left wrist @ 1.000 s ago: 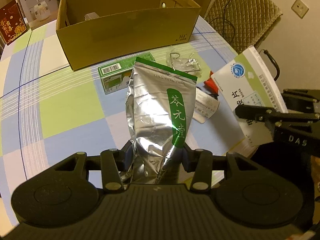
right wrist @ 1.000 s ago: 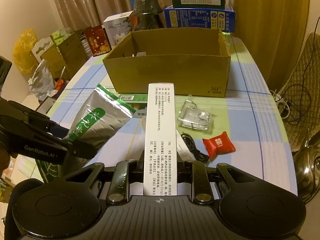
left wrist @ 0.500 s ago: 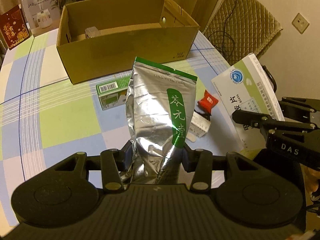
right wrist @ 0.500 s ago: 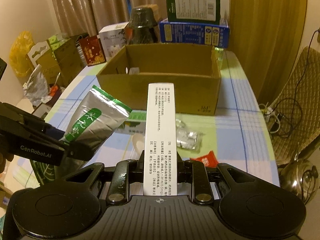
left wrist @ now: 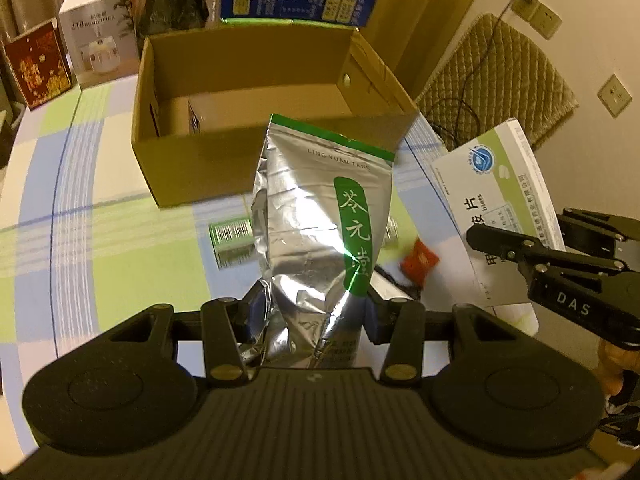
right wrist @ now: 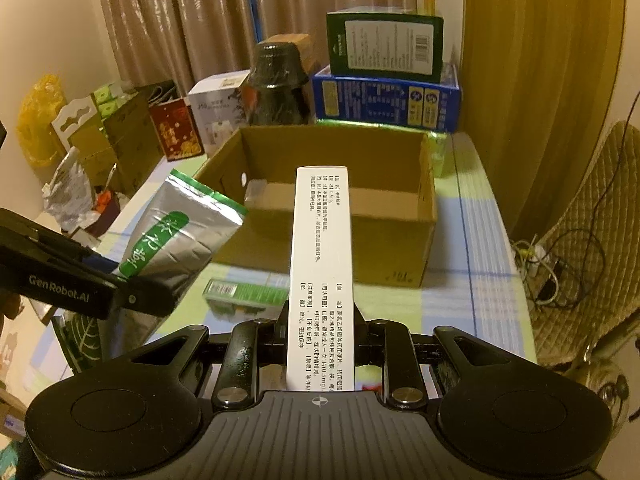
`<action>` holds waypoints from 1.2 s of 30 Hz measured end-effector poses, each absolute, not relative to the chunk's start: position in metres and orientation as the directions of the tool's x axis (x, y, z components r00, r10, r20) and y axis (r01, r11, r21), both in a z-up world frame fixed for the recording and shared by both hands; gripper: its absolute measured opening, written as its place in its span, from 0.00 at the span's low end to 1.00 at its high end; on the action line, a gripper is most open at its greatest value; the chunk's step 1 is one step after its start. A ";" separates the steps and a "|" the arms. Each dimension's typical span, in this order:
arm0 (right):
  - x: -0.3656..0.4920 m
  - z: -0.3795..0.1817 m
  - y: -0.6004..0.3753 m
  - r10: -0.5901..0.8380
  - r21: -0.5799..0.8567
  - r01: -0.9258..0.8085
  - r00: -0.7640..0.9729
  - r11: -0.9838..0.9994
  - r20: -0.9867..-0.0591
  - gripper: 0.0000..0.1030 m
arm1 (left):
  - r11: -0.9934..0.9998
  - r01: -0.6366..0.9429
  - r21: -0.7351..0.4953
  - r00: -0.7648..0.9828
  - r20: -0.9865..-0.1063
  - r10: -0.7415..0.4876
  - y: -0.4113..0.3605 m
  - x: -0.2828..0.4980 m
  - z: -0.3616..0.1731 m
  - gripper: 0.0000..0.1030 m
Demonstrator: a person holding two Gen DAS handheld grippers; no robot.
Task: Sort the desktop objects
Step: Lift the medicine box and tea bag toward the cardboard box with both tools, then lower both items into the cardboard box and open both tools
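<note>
The left gripper [left wrist: 316, 312] is clamped on the lower end of a crinkled silver foil pouch with a green top band [left wrist: 320, 216], holding it upright and clear of the checked tablecloth [left wrist: 80, 248], probably so it can be carried over the wall of the open brown cardboard box [left wrist: 200, 168] just ahead. The right gripper [right wrist: 320, 336] has its jaws pressed against a slim white medicine carton [right wrist: 322, 264], held edge-up beside the pouch for what looks like the same trip. The pouch reads "LING YUAN TANG" above green Chinese characters; the grippers carry "DAS" and "GenRobot.AI". A small green barcoded box [left wrist: 232, 240] and a red sachet [left wrist: 418, 260] lie on the cloth.
</note>
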State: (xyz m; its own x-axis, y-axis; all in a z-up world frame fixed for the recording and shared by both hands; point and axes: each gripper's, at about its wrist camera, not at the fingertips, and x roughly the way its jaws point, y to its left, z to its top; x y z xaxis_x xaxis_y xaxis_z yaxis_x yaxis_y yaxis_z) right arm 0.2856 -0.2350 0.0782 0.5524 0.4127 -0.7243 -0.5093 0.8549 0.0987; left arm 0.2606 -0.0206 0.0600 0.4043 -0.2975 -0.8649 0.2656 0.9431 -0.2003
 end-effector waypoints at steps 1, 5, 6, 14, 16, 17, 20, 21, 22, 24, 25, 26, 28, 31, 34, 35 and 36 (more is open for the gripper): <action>0.292 0.080 -0.233 0.412 0.096 -0.510 0.554 0.855 -0.724 0.21 | 0.944 0.262 -0.201 0.408 -0.863 -0.297 -0.021 0.267 0.063 0.41; 0.318 0.086 -0.230 0.410 0.085 -0.517 0.556 0.852 -0.723 0.21 | 0.947 0.248 -0.203 0.422 -0.857 -0.295 -0.021 0.293 0.073 0.41; 0.324 0.088 -0.227 0.409 0.083 -0.518 0.556 0.851 -0.724 0.21 | 0.948 0.246 -0.203 0.424 -0.857 -0.293 -0.022 0.300 0.075 0.41; 0.372 0.092 -0.215 0.405 0.069 -0.525 0.560 0.848 -0.722 0.21 | 0.954 0.236 -0.185 0.436 -0.857 -0.274 -0.028 0.353 0.083 0.41; 0.383 0.092 -0.213 0.407 0.072 -0.525 0.558 0.848 -0.723 0.21 | 0.956 0.238 -0.173 0.440 -0.858 -0.265 -0.031 0.362 0.084 0.41; 0.388 0.092 -0.212 0.406 0.072 -0.525 0.558 0.848 -0.723 0.21 | 0.956 0.239 -0.170 0.441 -0.858 -0.262 -0.032 0.366 0.085 0.41; 0.401 0.091 -0.209 0.403 0.070 -0.523 0.558 0.850 -0.726 0.21 | 0.957 0.239 -0.164 0.444 -0.858 -0.258 -0.035 0.379 0.085 0.41; 0.406 0.091 -0.208 0.403 0.072 -0.522 0.556 0.850 -0.727 0.21 | 0.957 0.239 -0.164 0.444 -0.858 -0.258 -0.036 0.382 0.085 0.41; 0.410 0.090 -0.208 0.402 0.075 -0.519 0.554 0.851 -0.729 0.21 | 0.957 0.239 -0.164 0.444 -0.858 -0.258 -0.036 0.386 0.084 0.41; 0.419 0.089 -0.207 0.401 0.081 -0.514 0.553 0.854 -0.730 0.21 | 0.957 0.235 -0.168 0.442 -0.859 -0.259 -0.037 0.393 0.084 0.41; 0.423 0.088 -0.207 0.400 0.084 -0.508 0.553 0.857 -0.731 0.21 | 0.958 0.232 -0.171 0.442 -0.858 -0.260 -0.037 0.397 0.083 0.41; 0.427 0.088 -0.207 0.400 0.088 -0.504 0.554 0.859 -0.730 0.21 | 0.958 0.229 -0.174 0.442 -0.858 -0.262 -0.036 0.401 0.083 0.41; 0.435 0.087 -0.206 0.400 0.096 -0.497 0.555 0.862 -0.729 0.21 | 0.958 0.220 -0.185 0.446 -0.854 -0.267 -0.036 0.409 0.083 0.41; 0.448 0.086 -0.205 0.396 0.099 -0.486 0.560 0.868 -0.727 0.21 | 0.959 0.209 -0.192 0.450 -0.852 -0.269 -0.036 0.424 0.084 0.41; 0.461 0.083 -0.204 0.392 0.108 -0.468 0.567 0.877 -0.724 0.21 | 0.963 0.198 -0.181 0.457 -0.853 -0.254 -0.036 0.439 0.084 0.41; 0.466 0.082 -0.204 0.392 0.112 -0.463 0.569 0.879 -0.723 0.21 | 0.965 0.195 -0.178 0.460 -0.852 -0.250 -0.036 0.444 0.084 0.41; 0.470 0.081 -0.205 0.392 0.119 -0.456 0.570 0.882 -0.722 0.21 | 0.965 0.190 -0.178 0.462 -0.851 -0.248 -0.036 0.450 0.084 0.41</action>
